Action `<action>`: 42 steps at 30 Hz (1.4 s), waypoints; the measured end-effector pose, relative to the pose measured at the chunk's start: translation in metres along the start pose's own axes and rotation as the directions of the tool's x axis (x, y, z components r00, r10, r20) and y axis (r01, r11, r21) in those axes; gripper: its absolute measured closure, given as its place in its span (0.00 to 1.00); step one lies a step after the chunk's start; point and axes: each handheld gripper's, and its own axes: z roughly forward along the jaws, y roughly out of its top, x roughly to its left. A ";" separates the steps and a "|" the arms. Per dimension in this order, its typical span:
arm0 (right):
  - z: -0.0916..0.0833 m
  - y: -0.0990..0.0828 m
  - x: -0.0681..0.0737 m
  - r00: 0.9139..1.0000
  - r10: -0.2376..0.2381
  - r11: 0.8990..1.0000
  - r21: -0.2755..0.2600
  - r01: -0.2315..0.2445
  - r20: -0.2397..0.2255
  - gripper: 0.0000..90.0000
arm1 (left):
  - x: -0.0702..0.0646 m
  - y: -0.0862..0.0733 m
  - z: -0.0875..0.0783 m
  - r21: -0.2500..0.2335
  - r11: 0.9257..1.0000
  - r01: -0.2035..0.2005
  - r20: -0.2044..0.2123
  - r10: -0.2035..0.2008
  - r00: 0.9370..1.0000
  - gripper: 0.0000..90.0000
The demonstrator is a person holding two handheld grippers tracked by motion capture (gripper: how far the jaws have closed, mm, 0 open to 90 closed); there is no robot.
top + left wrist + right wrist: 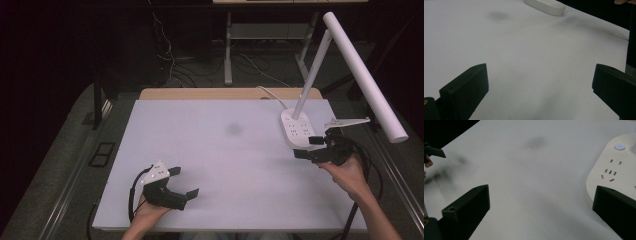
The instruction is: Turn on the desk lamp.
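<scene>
A white lamp (350, 65) stands on the far right side of the white tabletop (225, 165). Its flat base (296, 129) has small plug holes in it and a little blue light (620, 146) that glows. A thin white pole goes up from the base, and a long white bar at the top leans out over the right edge.

The right hand-held gripper (312, 147) is just beside the near end of the base — its jaws are spread wide and hold nothing. In the right gripper view, one jaw sits in front of the base's edge, but I cannot tell if it touches.

The left hand-held gripper (184, 183) is at the near left part of the tabletop, well apart from the lamp. Its jaws are wide too, with only bare tabletop between them. A dark smudge (233, 129) marks the middle of the tabletop — a white cord (272, 95) runs from the base to the far edge
</scene>
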 end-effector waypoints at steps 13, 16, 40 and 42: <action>0.000 0.012 -0.030 0.999 0.038 0.999 0.002 -0.038 0.029 0.01 | 0.000 0.000 0.001 0.004 1.000 -0.003 0.010 0.003 1.000 0.00; -0.001 0.014 -0.036 0.998 0.057 0.998 0.001 -0.057 0.029 0.01 | 0.000 0.000 0.001 0.005 1.000 -0.003 0.009 0.003 1.000 0.00; 0.015 0.037 -0.089 0.986 0.071 0.996 0.035 -0.077 0.150 0.21 | 0.000 0.000 0.001 0.013 1.000 -0.008 0.003 0.008 1.000 0.00; 0.015 0.039 -0.091 0.985 0.076 0.996 0.027 -0.081 0.158 0.25 | 0.001 0.000 0.001 0.010 1.000 -0.005 -0.005 0.005 1.000 0.00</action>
